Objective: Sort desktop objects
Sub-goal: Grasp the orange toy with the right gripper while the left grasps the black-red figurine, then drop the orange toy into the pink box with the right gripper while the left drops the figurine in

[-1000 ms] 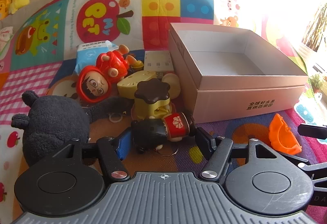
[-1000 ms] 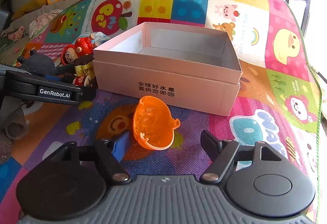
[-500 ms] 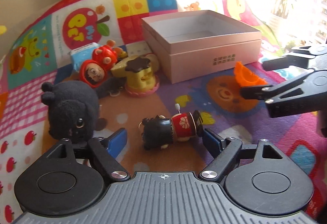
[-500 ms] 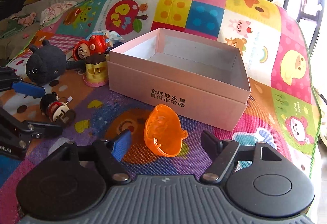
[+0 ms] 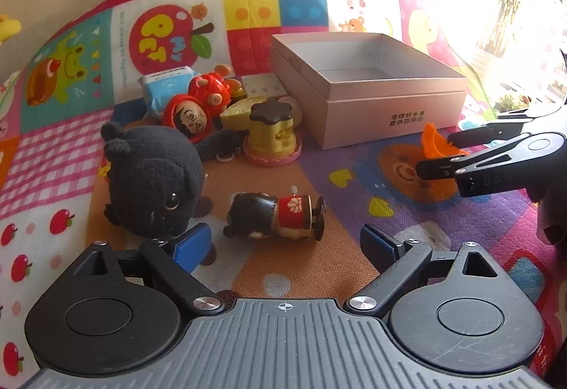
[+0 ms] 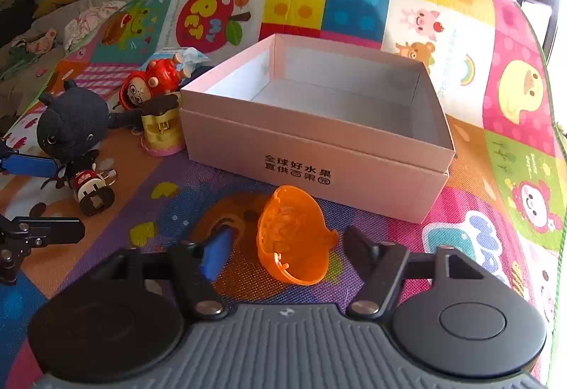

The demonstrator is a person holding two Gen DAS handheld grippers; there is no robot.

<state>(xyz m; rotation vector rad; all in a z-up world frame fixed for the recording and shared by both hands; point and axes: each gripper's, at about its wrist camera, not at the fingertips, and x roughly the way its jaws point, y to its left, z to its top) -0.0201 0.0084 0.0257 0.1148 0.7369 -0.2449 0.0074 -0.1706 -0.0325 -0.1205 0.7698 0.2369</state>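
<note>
Lying on its side on the play mat [image 5: 354, 176], the wind-up figure [image 5: 274, 217] sits just beyond the left gripper [image 5: 283, 242], jaws spread wide, nothing held. Right gripper [image 6: 283, 249] also spread, straddling the orange shell [image 6: 292, 234] without visible contact. Empty pink box [image 6: 312, 155] stands just behind the shell. Black plush [image 5: 152, 183] left of the figure.

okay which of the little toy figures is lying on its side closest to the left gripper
The dark-haired wind-up doll in the red outfit, lying flat between the open left hand-held gripper's fingers. The red-hooded doll lies farther back, beside the black plush.
</note>
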